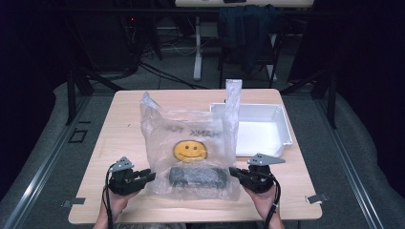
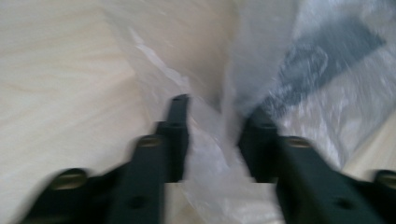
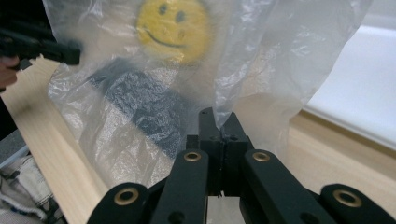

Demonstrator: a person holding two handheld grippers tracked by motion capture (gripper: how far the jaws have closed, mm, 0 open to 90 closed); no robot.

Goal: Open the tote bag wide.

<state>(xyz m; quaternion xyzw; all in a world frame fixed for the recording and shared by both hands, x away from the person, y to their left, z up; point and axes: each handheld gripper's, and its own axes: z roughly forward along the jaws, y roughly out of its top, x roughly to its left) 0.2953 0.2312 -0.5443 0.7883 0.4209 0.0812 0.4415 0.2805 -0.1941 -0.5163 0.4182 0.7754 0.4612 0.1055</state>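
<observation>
Bag (image 1: 191, 143): dark block (image 1: 198, 176) inside, long axis L–R between grippers. L gripper (image 1: 152, 175) part open, film between jaws, unpinched; R gripper (image 1: 233, 171) clamped on bag edge.

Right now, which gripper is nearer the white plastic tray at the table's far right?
Right. The right gripper sits just in front of the white plastic tray, shut on the clear smiley-face bag; the left gripper is across that bag, far from it.
</observation>
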